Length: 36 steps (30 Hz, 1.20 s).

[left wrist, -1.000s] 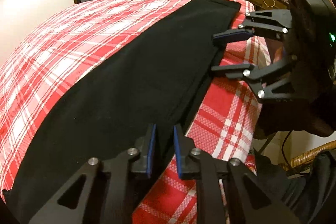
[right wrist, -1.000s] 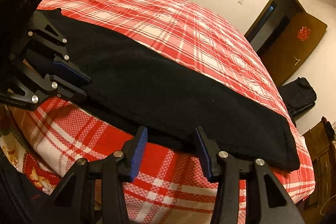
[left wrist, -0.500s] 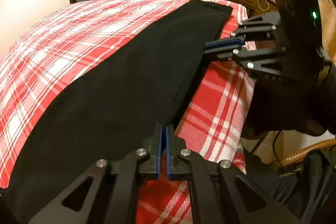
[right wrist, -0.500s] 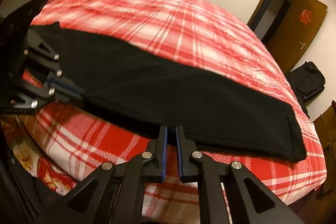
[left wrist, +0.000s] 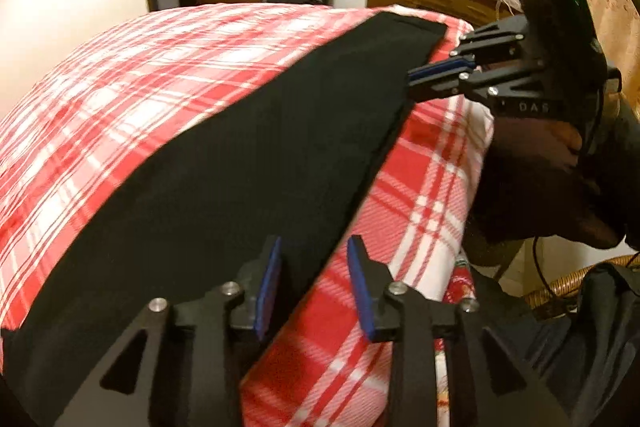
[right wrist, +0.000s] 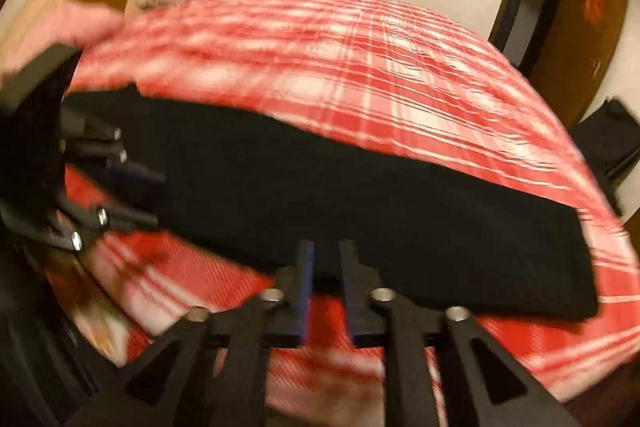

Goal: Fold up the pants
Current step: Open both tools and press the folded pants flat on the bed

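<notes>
We tilt both grippers downward, left gripper (left wrist: 314, 283) and right gripper (right wrist: 325, 291), jaws parting on each.

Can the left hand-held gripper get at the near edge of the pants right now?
Probably yes: the left hand-held gripper is opening right at the edge of the pants, with nothing in between.

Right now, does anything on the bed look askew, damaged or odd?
Nothing stands out. The black pants lie flat in a long strip along the near edge of the checked bedcover, without visible wrinkles or damage.
</notes>
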Motion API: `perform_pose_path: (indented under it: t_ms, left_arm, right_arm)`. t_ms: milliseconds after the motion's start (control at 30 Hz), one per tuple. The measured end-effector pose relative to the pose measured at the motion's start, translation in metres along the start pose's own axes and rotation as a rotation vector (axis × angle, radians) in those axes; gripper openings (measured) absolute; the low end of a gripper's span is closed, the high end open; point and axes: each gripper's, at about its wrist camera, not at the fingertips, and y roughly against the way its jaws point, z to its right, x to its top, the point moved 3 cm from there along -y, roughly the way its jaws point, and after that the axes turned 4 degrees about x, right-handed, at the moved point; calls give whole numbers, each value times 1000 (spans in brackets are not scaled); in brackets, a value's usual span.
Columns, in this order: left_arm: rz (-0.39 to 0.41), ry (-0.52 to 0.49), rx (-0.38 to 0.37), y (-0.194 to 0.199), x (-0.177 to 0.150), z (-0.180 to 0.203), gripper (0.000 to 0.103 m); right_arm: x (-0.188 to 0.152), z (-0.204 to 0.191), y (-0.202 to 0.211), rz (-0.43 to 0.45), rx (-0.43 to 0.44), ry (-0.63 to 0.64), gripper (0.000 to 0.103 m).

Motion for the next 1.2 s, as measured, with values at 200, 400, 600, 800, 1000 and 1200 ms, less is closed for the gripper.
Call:
perform_pose_path:
  t_ms: [200, 400, 600, 800, 1000, 1200]
  left_arm:
    - [38, 128, 142, 22, -10, -47, 61]
    - [41, 277, 260, 46, -41, -111, 68]
    - [54, 436, 344, 75, -87, -161, 68]
    - [82, 512, 443, 106, -128, -186, 74]
    - [88, 533, 501, 117, -144, -192, 74]
    - [27, 552, 523, 108, -164, -195, 74]
  right_arm:
    - [-6, -11, -41, -136, -10, -37, 49]
    - [-21, -19, -32, -230, -61, 26, 50]
    - [10, -39, -27, -254, -67, 113, 49]
    - [87, -92, -40, -143, 80, 171, 49]
    - [129, -158, -94, -142, 185, 297, 49]
    - [146, -201, -140, -186, 314, 319, 49]
